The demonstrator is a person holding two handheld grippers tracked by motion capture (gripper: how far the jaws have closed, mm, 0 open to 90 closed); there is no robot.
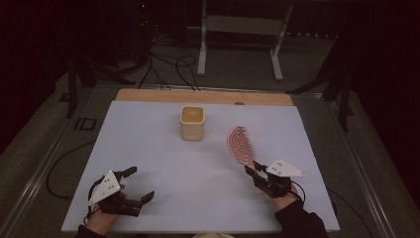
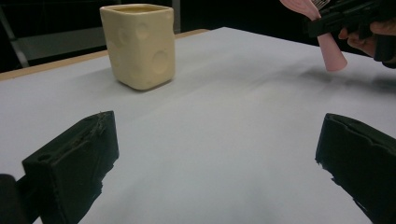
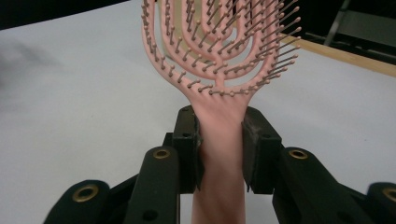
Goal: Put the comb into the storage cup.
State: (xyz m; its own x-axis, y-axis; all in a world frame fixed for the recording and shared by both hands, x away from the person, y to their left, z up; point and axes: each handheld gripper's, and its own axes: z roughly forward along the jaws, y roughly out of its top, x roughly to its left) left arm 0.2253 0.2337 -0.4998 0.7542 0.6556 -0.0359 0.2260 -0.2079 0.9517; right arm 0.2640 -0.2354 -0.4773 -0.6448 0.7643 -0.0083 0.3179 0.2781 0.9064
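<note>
Nearest the high camera, at the near edge of the pale worktop (image 1: 163, 148), a person's two hands each hold a black gripper. On the near left, the left gripper (image 1: 138, 184) rests low over the worktop with its fingers spread wide apart, holding nothing. On the near right, the right gripper (image 1: 253, 171) has its fingers closed on the handle of a pink hairbrush (image 1: 239, 144), whose oval head points away toward the far side and tilts slightly left. Farther off, near the middle of the worktop, a cream square cup (image 1: 192, 123) stands upright, well apart from both grippers and just left of the brush head. Beyond the worktop lie dark floor, trailing cables and a white metal frame (image 1: 242, 29). From the left gripper view, two black fingers (image 2: 74, 163) rise at the near left and near right with bare worktop between them; the cup (image 2: 140, 44) stands at the far left, its sides dimpled with round hollows, and at the far right the brush handle (image 2: 330, 51) hangs down from the other gripper, clear of the surface. From the right gripper view, the fingers (image 3: 187, 144) press on both sides of the pink handle (image 3: 219, 154), and the open, branching brush head with its ball-tipped bristles rises straight up above them.
</note>
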